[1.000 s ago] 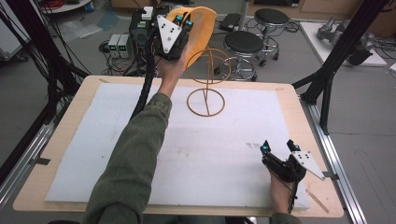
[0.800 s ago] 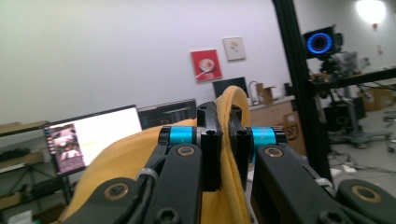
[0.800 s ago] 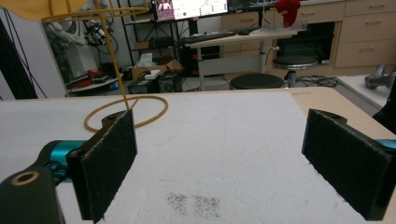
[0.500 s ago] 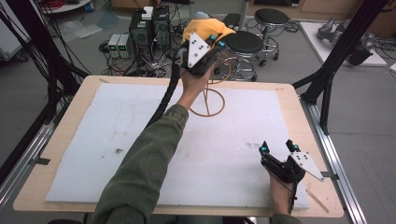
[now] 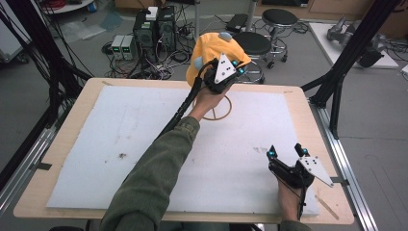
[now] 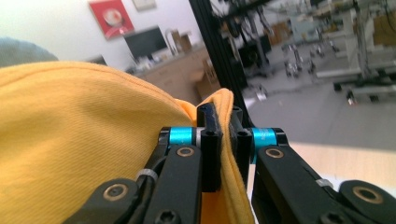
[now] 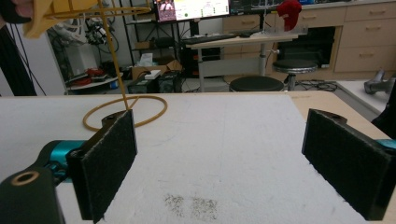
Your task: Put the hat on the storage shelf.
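Observation:
A yellow cap (image 5: 211,50) with grey patches hangs above the far middle of the table, and my left gripper (image 5: 235,68) is shut on its edge. In the left gripper view the yellow cloth (image 6: 84,140) is pinched between the black jaws of the left gripper (image 6: 223,116). Under the cap stands a yellow wire stand, its base ring (image 5: 223,116) resting on the white mat. The stand's thin stem (image 7: 112,56) rises to the cap's rim (image 7: 39,18) in the right gripper view. Near the table's front right, my right gripper (image 5: 286,151) (image 7: 224,140) is open and holds nothing.
A white foam mat (image 5: 120,144) covers most of the wooden table (image 5: 298,96). Small dark specks (image 7: 191,205) lie on the mat just ahead of the right gripper. Black frame posts (image 5: 337,82) stand at the table's sides, and stools (image 5: 252,43) stand behind it.
My left gripper has carried the cap rightward, from the far left of the stand to above it. The right gripper has stayed still and open.

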Demonstrator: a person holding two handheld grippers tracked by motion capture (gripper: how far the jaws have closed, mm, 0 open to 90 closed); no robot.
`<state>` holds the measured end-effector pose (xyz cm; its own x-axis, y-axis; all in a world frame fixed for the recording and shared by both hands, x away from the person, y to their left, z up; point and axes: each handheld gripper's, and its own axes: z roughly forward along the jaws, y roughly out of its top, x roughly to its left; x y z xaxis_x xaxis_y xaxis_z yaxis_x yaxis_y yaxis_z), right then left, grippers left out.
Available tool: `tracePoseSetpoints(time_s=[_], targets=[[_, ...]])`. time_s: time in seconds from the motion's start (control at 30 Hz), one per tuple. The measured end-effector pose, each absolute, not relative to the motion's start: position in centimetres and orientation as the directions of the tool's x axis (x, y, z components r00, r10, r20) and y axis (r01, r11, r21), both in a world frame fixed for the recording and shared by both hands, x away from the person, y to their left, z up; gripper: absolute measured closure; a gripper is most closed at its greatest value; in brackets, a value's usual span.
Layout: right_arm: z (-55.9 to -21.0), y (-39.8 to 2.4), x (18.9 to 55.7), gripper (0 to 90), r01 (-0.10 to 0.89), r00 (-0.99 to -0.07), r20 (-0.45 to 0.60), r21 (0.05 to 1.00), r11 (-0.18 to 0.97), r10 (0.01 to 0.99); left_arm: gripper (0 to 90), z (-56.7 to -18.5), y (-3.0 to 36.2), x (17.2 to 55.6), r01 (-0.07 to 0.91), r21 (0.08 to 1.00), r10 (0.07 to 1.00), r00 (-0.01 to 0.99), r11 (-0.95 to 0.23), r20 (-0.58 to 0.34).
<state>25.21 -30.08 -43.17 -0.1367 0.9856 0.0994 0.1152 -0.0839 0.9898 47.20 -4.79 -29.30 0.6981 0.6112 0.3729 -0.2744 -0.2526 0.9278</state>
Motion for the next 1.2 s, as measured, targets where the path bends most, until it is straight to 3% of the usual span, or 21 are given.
tracePoseSetpoints(time_s=[0.1, 0.23, 0.43, 0.9, 1.2], targets=[[-43.2, -30.1, 25.2, 9.1, 0.116, -0.135, 0.096, 0.990, -0.080, 0.986, 86.1, -30.3, -4.7, 48.1, -0.196, 0.915, 0.538, 0.758, -0.352, 0.369], [-43.2, -30.1, 25.2, 9.1, 0.112, -0.135, 0.095, 0.990, -0.080, 0.986, 85.9, -30.9, -4.5, 48.2, -0.168, 0.892, 0.494, 0.782, -0.419, 0.380], [-43.1, -30.0, 25.1, 9.1, 0.111, -0.131, 0.100, 0.990, -0.085, 0.986, 82.8, -31.2, -4.4, 48.4, -0.136, 0.906, 0.493, 0.802, -0.402, 0.339], [-43.0, -30.1, 24.9, 9.1, 0.095, -0.107, 0.083, 0.993, -0.073, 0.991, 74.2, -31.2, -4.6, 48.1, -0.119, 0.900, 0.503, 0.795, -0.419, 0.339], [-43.1, -30.3, 24.9, 9.1, 0.099, -0.099, 0.100, 0.991, -0.090, 0.990, 52.2, -31.1, -4.9, 47.6, -0.117, 0.904, 0.494, 0.805, -0.411, 0.329]])
